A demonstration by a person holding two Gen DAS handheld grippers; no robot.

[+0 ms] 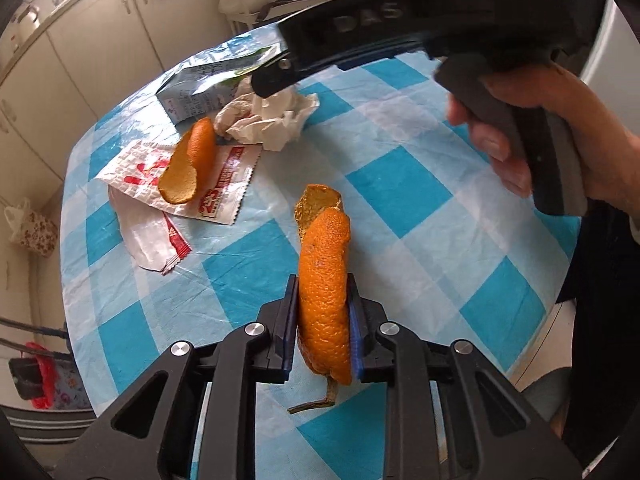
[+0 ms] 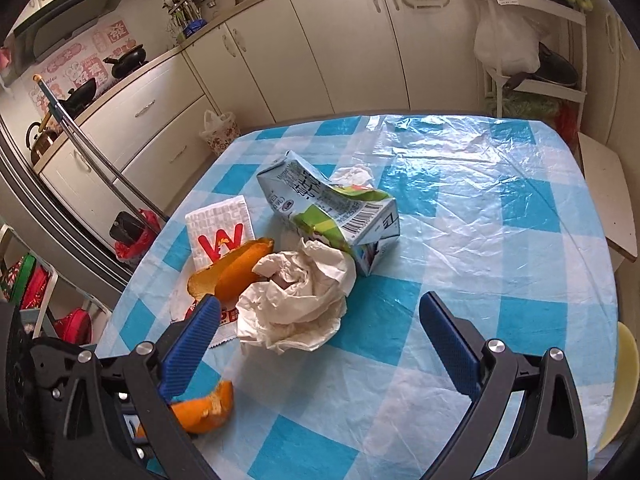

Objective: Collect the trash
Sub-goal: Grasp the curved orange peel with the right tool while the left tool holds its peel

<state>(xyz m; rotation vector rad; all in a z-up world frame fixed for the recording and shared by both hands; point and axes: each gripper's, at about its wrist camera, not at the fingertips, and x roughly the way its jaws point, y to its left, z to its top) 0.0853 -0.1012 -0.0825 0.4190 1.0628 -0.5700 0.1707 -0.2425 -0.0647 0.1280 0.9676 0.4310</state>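
2 blue pads of the left gripper [image 1: 323, 320] pinch a long orange peel [image 1: 325, 300] upright above the checked tablecloth [image 1: 420, 200]. At 10 o'clock from it, a second peel [image 1: 186, 166] lies on a red-and-white wrapper [image 1: 224, 188]. The right gripper [image 2: 320, 312] is spread wide, empty, flanking a crumpled tissue [image 2: 296, 300] that touches the crushed milk carton [image 2: 332, 212] at 12 o'clock.
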